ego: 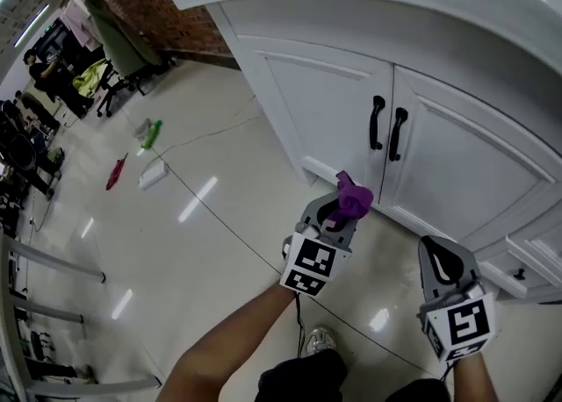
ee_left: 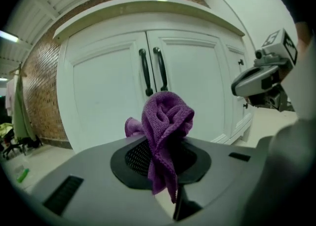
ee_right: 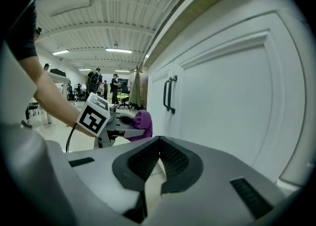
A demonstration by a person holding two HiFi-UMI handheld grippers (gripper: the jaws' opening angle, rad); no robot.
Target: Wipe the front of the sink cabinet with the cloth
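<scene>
No readable text, brand, label or number in any view. The only printed marks are black-and-white square code patterns. They're on the left marker cube [ego: 312, 267] of the left gripper [ego: 347, 209] and on the right marker cube [ego: 461, 326] of the right gripper [ego: 443, 260]. They're blocky patterns, with no letters or digits. The right gripper view shows the left cube's pattern too, same result.

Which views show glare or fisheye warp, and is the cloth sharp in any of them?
Head view: bright glare streaks on the glossy floor, and the cabinet edges bow. Left gripper view: heavy fisheye with black corners, doors curved, cloth sharp enough to show its weave. Right gripper view: same dark rim, cloth small and soft.
</scene>
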